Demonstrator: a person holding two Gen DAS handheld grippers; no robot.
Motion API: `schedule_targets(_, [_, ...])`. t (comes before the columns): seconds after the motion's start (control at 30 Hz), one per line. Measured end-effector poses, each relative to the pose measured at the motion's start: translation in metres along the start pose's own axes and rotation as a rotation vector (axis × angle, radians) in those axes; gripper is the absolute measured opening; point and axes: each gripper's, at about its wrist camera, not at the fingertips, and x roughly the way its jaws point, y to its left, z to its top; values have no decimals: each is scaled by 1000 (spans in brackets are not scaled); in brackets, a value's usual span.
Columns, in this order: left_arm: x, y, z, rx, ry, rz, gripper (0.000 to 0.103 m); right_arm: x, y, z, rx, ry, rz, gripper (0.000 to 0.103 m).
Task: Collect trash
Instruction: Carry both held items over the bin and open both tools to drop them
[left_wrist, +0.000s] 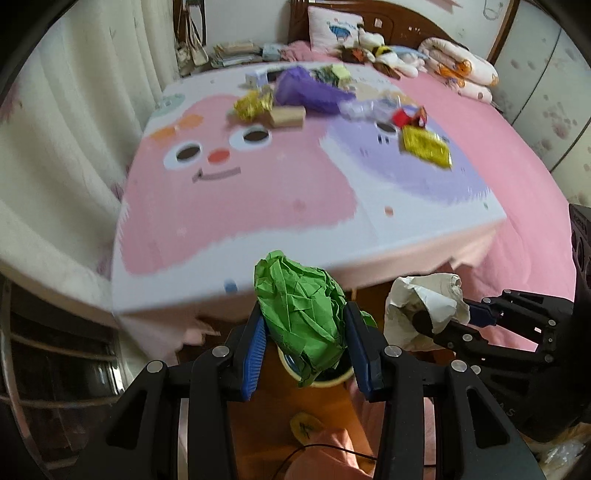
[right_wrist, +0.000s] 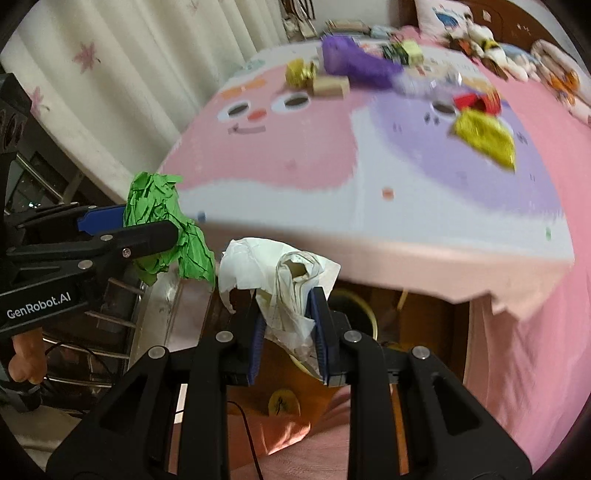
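**A:** From the left wrist view, what looked risky?

**B:** The left gripper (left_wrist: 306, 325) was clamped on the crumpled green paper (left_wrist: 301, 314), but much of the wad bulged above and below the blue pads (left_wrist: 255, 354). I judged a loose fold could slip free on release and miss the bin (left_wrist: 325, 380), whose pale rim showed just beneath the fingertips, mostly hidden by the paper. Just beside it on the right, the right gripper (left_wrist: 439, 321) pinched a white paper wad (left_wrist: 421, 299); the two tools stood near enough to knock together over one small opening.

**A:** How did the green piece look?

**B:** Bright, sharply creased, light and springy, wider than the gap holding it. Ahead of the tool, more litter lay on the mat (left_wrist: 258, 206) on the bed, well apart from the fingers.

**A:** And the right wrist view?

**B:** The right gripper (right_wrist: 290, 325) was closed on the white paper wad (right_wrist: 284, 273), which billowed up and leftward past the pads (right_wrist: 321, 332). Only a thin tail sat between them, so I thought it might tear or drop early. The bin (right_wrist: 365, 310) lay ahead and below, partly hidden. To the left, the left gripper (right_wrist: 147, 229) gripped the green paper (right_wrist: 162, 225), nearly touching the white wad; I could not tell whether they met.

**A:** Its look?

**B:** Soft, off-white, faintly printed, loosely crushed.
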Motion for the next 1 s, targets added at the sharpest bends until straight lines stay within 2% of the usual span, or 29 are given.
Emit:
schedule_targets(0.17, [24, -9, -29, 0, 64, -21, 41, 22, -10, -33, 87, 70, 4, 20])
schedule_targets(0.3, [60, -19, -47, 7, 119, -19, 41, 54, -26, -58, 173, 118, 19, 21])
schedule_targets(0.57, [177, -28, -81, -16, 211, 1, 41, 155, -75, -110, 311, 189, 2, 21])
schedule_targets(0.77, [263, -29, -97, -34, 232, 19, 42, 237, -113, -138, 384, 237, -4, 21])
schedule_targets(0.93, [320, -30, -111, -25, 248, 44, 44, 288, -134, -155, 404, 256, -14, 21])
schedule_targets(1.0, [341, -33, -116, -11, 259, 58, 48, 306, -143, -157, 424, 262, -17, 23])
